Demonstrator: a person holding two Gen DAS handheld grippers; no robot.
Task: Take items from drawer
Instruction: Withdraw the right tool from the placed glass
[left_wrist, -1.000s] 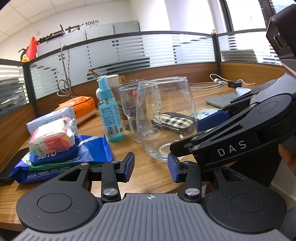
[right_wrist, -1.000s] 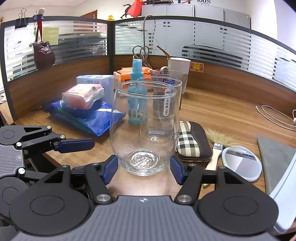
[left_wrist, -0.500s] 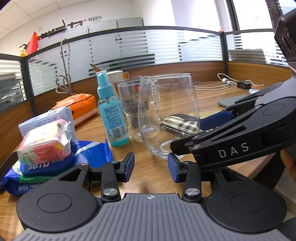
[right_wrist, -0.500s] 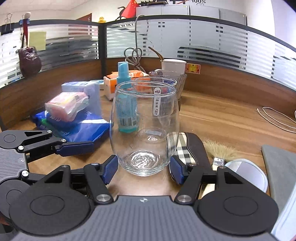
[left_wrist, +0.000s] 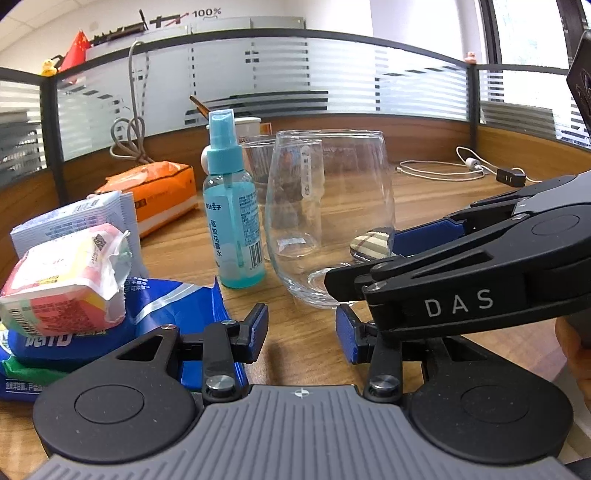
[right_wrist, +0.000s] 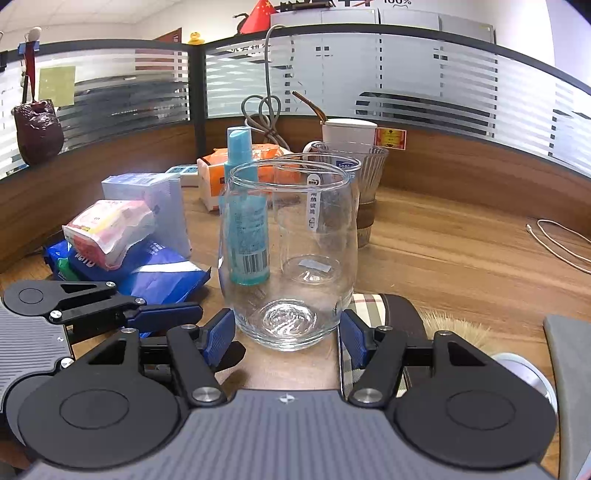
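Stemless glass (right_wrist: 291, 254) upright on the desk (right_wrist: 443, 258), mouth up, at frame centre.

The right gripper (right_wrist: 288, 330) brackets its base with blue pads spread; contact cannot be told. The left gripper (left_wrist: 301, 328) hangs parted and empty. "DAS" shows on the right gripper's arm; the plaid case (left_wrist: 373, 242) is half hidden behind the glass.

"DAS" on right gripper (left_wrist: 458, 304) arm, "100%" on wall sign (left_wrist: 206, 13), "seeful" on tumbler sticker (right_wrist: 345, 165)
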